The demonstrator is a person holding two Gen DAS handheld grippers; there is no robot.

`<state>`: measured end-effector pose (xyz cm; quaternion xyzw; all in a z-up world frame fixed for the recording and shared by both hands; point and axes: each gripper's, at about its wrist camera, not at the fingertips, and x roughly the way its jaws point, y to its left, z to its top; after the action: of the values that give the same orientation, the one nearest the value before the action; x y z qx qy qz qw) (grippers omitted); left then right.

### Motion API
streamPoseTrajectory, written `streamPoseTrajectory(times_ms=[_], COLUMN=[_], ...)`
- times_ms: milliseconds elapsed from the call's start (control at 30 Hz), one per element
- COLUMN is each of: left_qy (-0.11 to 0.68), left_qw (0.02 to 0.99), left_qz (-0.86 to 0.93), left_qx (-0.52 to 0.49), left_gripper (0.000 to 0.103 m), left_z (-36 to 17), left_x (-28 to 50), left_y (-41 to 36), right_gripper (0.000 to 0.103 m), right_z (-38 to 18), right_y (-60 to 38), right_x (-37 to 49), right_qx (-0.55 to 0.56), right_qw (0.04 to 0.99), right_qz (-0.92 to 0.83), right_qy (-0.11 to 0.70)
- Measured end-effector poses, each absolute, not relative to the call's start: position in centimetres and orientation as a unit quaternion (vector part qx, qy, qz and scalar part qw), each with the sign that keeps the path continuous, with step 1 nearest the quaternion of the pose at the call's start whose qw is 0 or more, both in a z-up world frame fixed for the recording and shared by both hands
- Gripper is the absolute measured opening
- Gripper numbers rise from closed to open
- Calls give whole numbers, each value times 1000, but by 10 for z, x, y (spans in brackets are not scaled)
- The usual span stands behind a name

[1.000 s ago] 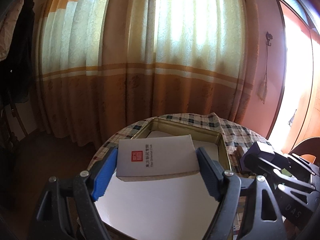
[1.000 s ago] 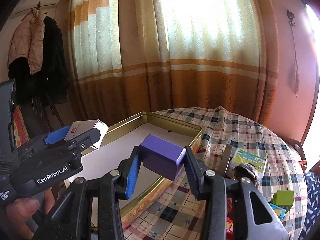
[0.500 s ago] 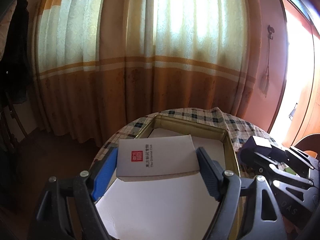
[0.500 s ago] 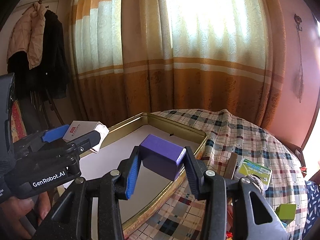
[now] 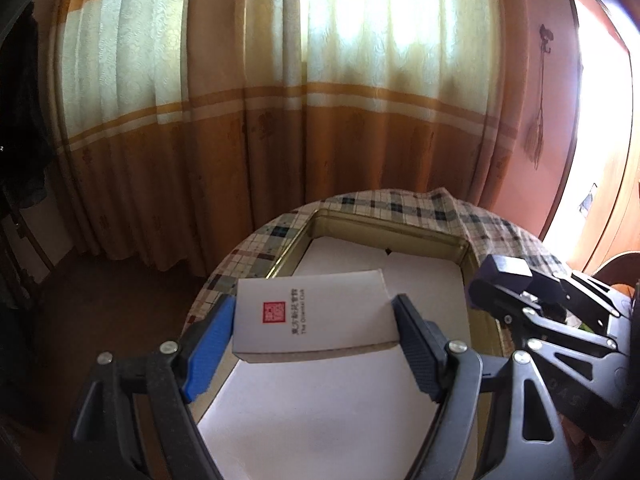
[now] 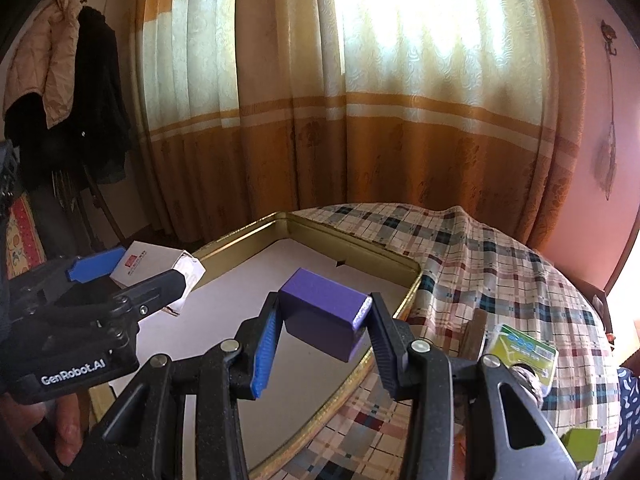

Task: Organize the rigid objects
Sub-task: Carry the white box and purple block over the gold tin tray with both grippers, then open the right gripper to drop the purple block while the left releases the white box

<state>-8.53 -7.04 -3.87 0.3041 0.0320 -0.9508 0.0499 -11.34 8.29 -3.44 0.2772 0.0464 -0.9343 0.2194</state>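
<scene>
My left tongs clamp the white box and my right tongs clamp the purple block, both at frame centre over the gold tin, ready to set inside.

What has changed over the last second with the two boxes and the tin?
Both grippers carried their loads further over the gold tin. The left gripper still clamps the white box; the right gripper still clamps the purple box. Nothing released.
</scene>
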Motion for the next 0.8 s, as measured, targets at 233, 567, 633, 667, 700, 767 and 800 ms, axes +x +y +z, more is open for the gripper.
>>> streamPoseTrajectory(times_ms=[233,567,633,667,700,767,800], left_qy=[28,3,6,8,11,21,24], left_qw=[37,39,44,48,51,53,57], left_qz=[-934,-916,-915,-915,-914,-915,-916], left_qx=[354,400,400,401,403,399,396], left_gripper=[79,80,80,80,81,89,93], left_z=[-38,-48,-49,-50,-51,-50,-49], left_x=[-111,-138,-139,-139,-140,-138,-137], left_y=[-80,-85,-88,-90,-92,-96,-97], right_gripper=[45,45,46,52,57,66,70], right_z=[-43,-57,-59,-59,-58,-55,-53], right_y=[63,47,44,43,44,49,53], right_x=[-144,-165,-165,-164,-163,-163,-162], right_qx=[316,358,356,351,348,341,336], right_qw=[220,219,217,207,202,196,191], right_qz=[-921,-905,-906,-910,-912,-917,-920], right_qy=[66,73,74,78,77,67,61])
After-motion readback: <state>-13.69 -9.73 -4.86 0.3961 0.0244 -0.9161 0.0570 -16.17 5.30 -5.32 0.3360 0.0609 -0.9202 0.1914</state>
